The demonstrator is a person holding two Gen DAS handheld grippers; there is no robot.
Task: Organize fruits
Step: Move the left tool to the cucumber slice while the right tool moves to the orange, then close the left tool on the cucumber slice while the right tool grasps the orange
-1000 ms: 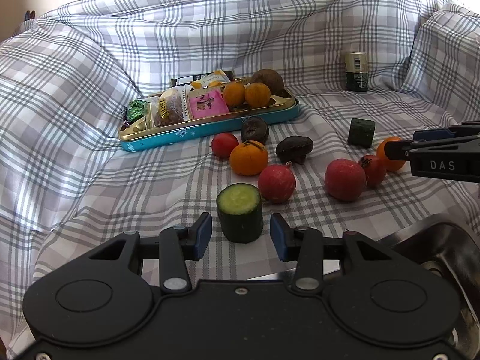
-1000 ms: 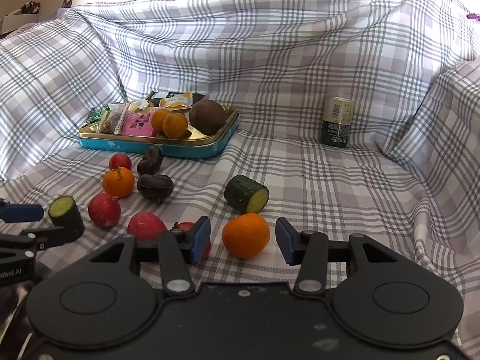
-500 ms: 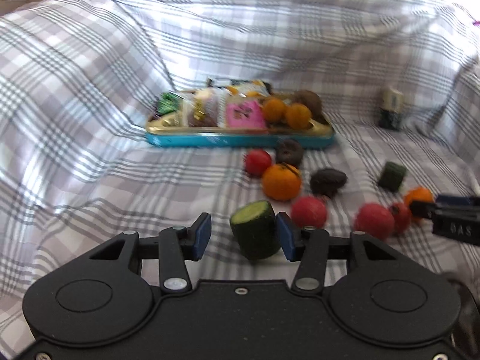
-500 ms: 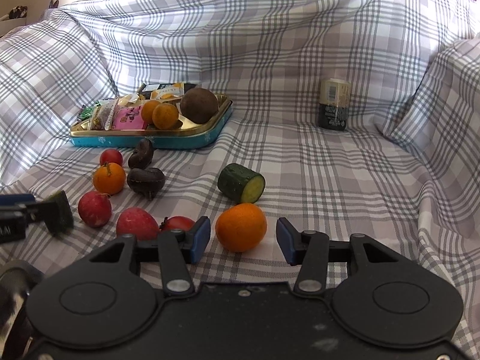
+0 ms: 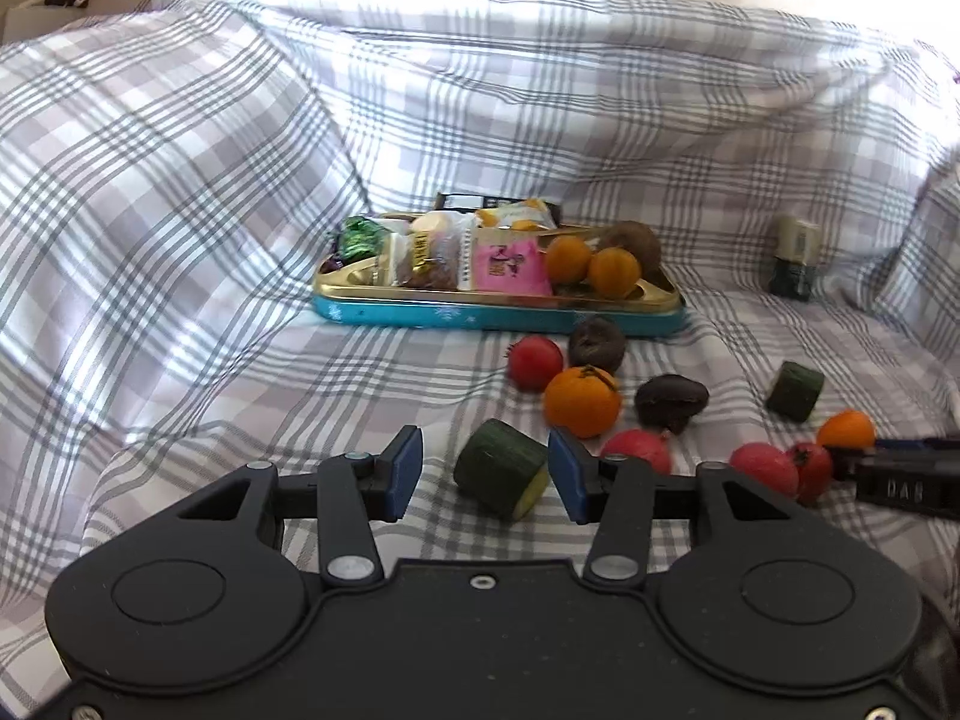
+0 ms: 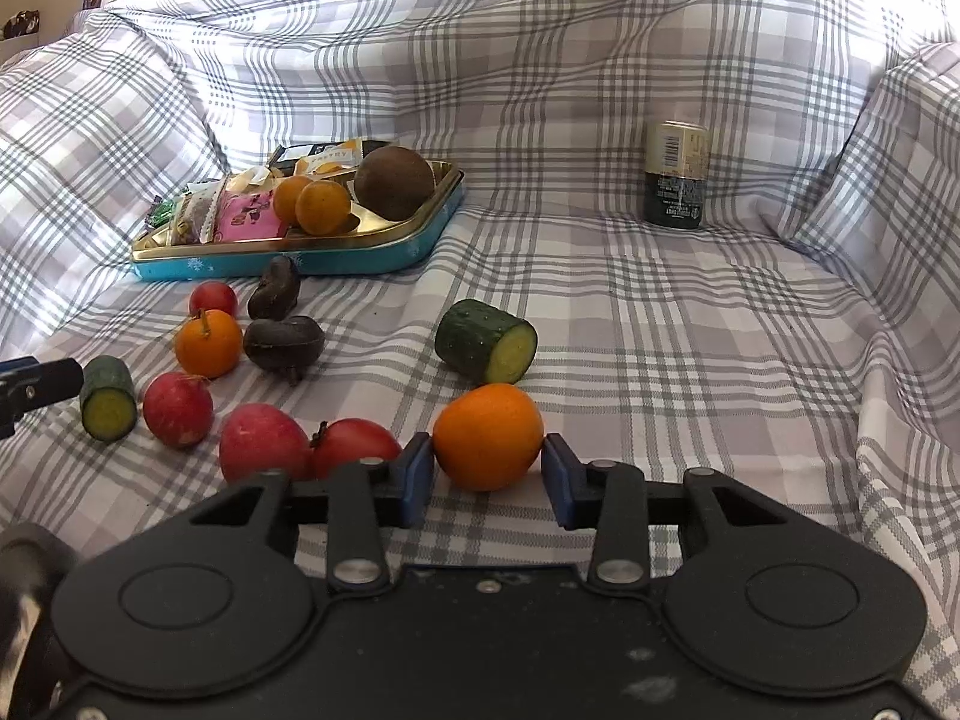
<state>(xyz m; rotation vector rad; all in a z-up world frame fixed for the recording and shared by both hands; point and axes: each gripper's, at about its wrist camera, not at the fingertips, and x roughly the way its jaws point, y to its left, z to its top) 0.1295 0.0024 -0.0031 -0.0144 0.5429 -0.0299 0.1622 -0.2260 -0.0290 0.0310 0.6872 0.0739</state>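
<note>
My left gripper (image 5: 485, 474) is open around a cut cucumber piece (image 5: 503, 475) that lies tipped on its side on the checked cloth, close to the right finger. My right gripper (image 6: 487, 477) is open with an orange (image 6: 488, 435) between its blue pads, which stand close to its sides; I cannot tell if they touch. The teal and gold tin tray (image 6: 384, 252) holds snack packets, two small oranges (image 6: 323, 206) and a brown round fruit (image 6: 393, 182). Loose on the cloth lie red fruits (image 6: 263, 443), a stemmed orange (image 6: 207, 343), two dark fruits (image 6: 283, 342) and a second cucumber piece (image 6: 485, 339).
A dark can with a cream label (image 6: 675, 175) stands at the back right. The checked cloth rises in folds on the left, back and right. The left gripper's tip shows at the left edge of the right wrist view (image 6: 36, 384).
The cucumber piece at my left gripper has tipped from upright onto its side, and that gripper's jaws opened wider. My right gripper moved forward and its pads closed in around the orange.
</note>
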